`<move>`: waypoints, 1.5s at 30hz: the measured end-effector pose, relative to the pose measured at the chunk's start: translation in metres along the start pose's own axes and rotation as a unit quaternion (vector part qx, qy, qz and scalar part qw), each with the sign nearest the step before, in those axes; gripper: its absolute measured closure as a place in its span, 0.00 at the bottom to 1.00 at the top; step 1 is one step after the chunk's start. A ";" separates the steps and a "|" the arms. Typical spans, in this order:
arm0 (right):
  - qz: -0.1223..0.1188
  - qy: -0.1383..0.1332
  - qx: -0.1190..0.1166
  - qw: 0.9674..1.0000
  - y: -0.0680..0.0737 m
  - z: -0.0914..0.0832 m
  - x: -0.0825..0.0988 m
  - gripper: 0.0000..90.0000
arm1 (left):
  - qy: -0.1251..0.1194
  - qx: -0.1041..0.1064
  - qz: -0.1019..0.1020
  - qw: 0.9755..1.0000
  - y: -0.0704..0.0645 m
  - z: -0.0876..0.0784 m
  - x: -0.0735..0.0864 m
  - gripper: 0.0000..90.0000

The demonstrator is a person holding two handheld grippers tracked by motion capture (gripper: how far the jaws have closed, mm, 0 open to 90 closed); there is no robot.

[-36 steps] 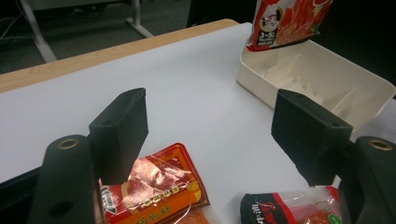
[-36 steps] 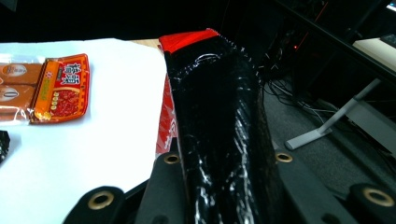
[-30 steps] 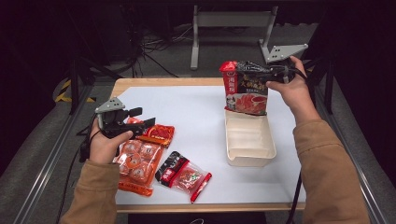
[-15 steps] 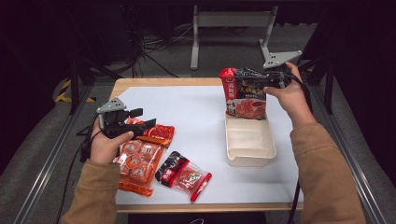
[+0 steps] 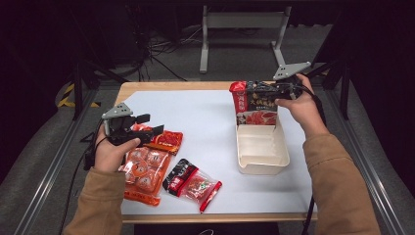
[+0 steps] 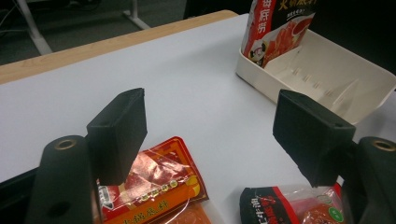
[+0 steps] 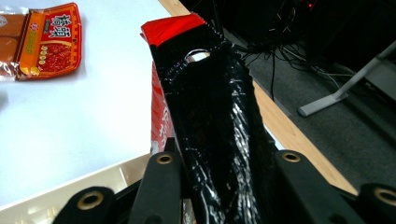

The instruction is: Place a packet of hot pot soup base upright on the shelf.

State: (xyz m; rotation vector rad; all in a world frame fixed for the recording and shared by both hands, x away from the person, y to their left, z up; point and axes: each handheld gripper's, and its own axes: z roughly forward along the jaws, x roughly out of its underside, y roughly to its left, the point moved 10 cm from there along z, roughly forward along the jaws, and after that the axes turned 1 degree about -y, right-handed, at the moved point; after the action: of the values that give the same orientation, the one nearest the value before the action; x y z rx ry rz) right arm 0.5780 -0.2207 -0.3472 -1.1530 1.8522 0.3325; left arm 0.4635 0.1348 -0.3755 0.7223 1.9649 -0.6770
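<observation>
We see the right claw (image 5: 264, 90) gripping a tall red-and-black pouch (image 5: 255, 105) by its top edge; its jaws have just been easing apart, yet the pouch's top remains between them. The pouch hangs straight down from the claw, long axis upright, its printed face turned toward us and its lower end inside the far end of the white tray (image 5: 262, 161), which lies directly under that claw. In the right gripper view the pouch's shiny black top runs away from the jaws.

Our left claw (image 5: 149, 125) stands wide open with nothing between its jaws, just above an orange-red sachet (image 5: 166, 141). Nearer us, beneath that hand, lie a large orange packet (image 5: 144, 171) and a small clear packet (image 5: 193, 183).

The desk (image 5: 205, 122) has a pale white top with a wooden edge. Beyond it the room is dark, with cables on a grey floor and a metal stand (image 5: 240, 22).
</observation>
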 end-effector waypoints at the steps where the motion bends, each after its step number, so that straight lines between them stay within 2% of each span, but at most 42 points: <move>1: 0.005 -0.002 0.000 1.000 0.000 0.000 0.002 0.80 | 0.000 -0.001 0.000 1.000 0.000 0.000 0.000 0.30; 3: 0.007 -0.004 0.000 1.000 0.000 0.000 0.003 0.80 | 0.000 -0.001 0.001 1.000 0.000 0.001 0.000 0.30; 7: 0.027 -0.014 0.001 1.000 0.001 -0.001 0.010 0.80 | 0.004 0.000 -0.001 1.000 -0.001 0.002 0.001 0.30; 17: 0.056 -0.017 0.002 0.998 0.002 -0.003 0.025 0.84 | 0.007 0.001 -0.001 1.000 -0.001 0.003 0.003 0.30; 19: 0.063 -0.026 0.001 0.998 0.002 -0.004 0.027 0.84 | 0.007 0.001 -0.004 1.000 -0.001 0.003 0.003 0.30; 28: 0.065 -0.027 0.007 0.998 0.002 -0.005 0.028 0.82 | 0.006 0.002 -0.009 1.000 0.001 0.003 0.003 0.29; 32: 0.076 -0.022 0.024 0.997 0.002 -0.009 0.026 0.77 | 0.008 0.003 -0.015 1.000 0.002 0.003 0.004 0.28; 35: 0.089 -0.026 0.043 0.995 0.003 -0.019 0.022 0.67 | 0.010 0.007 -0.016 1.000 0.003 0.001 0.006 0.30; 37: 0.095 -0.029 0.045 0.994 0.004 -0.022 0.021 0.65 | 0.011 0.005 -0.019 1.000 0.005 -0.001 0.008 0.30; 39: 0.111 -0.040 0.054 0.992 0.005 -0.031 0.018 0.59 | 0.011 0.004 -0.011 1.000 0.006 -0.003 0.009 0.30; 42: 0.112 -0.040 0.069 0.990 0.006 -0.040 0.017 0.55 | 0.018 0.002 0.001 1.000 0.006 -0.005 0.012 0.30; 45: 0.127 -0.057 0.076 0.987 0.007 -0.051 0.015 0.51 | 0.018 0.002 0.003 1.000 0.007 -0.007 0.012 0.30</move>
State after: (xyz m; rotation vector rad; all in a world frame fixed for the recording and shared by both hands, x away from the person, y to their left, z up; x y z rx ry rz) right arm 0.5418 -0.2570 -0.3322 -0.7810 1.8893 0.3858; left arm 0.4599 0.1468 -0.3845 0.7476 1.9929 -0.6692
